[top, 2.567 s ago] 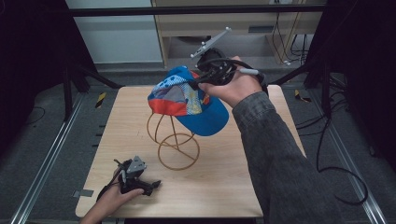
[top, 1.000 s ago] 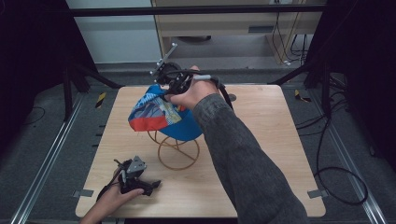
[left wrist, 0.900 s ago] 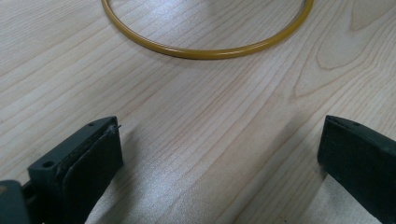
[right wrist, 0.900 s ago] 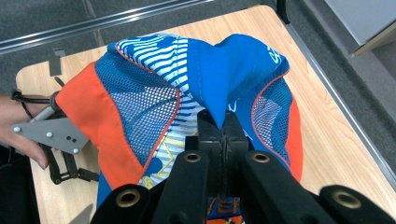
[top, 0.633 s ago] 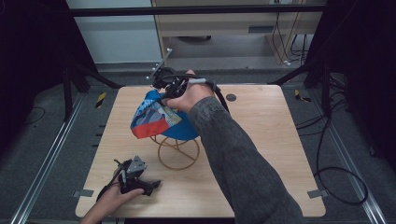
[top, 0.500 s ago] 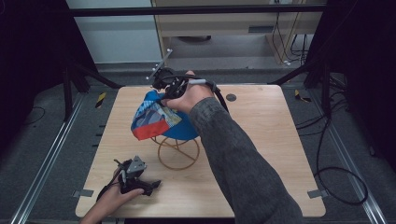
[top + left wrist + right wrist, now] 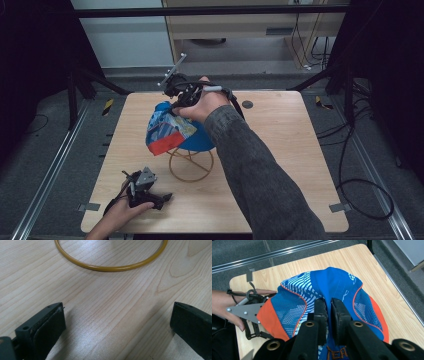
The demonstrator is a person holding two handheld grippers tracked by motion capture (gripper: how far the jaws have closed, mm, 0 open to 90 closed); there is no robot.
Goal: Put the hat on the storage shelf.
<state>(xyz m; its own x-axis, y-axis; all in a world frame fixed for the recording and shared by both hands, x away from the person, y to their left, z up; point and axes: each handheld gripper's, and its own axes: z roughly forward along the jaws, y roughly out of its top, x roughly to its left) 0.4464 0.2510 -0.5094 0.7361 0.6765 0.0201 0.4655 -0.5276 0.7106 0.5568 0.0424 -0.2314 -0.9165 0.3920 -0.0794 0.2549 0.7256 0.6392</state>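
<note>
Wooden desk (image 7: 280, 165) first, pale and square, with a gold wire hat stand (image 7: 191, 162) at its middle. Draped over the stand's top sits the blue, white and orange mesh cap (image 7: 170, 129), tilted toward the left edge. The right gripper (image 7: 328, 312) has its fingers clenched on a fold of the cap's crown, cloth pinched between the pads. Looks like the seating step: the next move calls for settling the cap square on the stand, then letting go. Down at the near left corner, the left gripper (image 7: 142, 187) rests on the desk, fingers spread wide, holding nothing.
</note>
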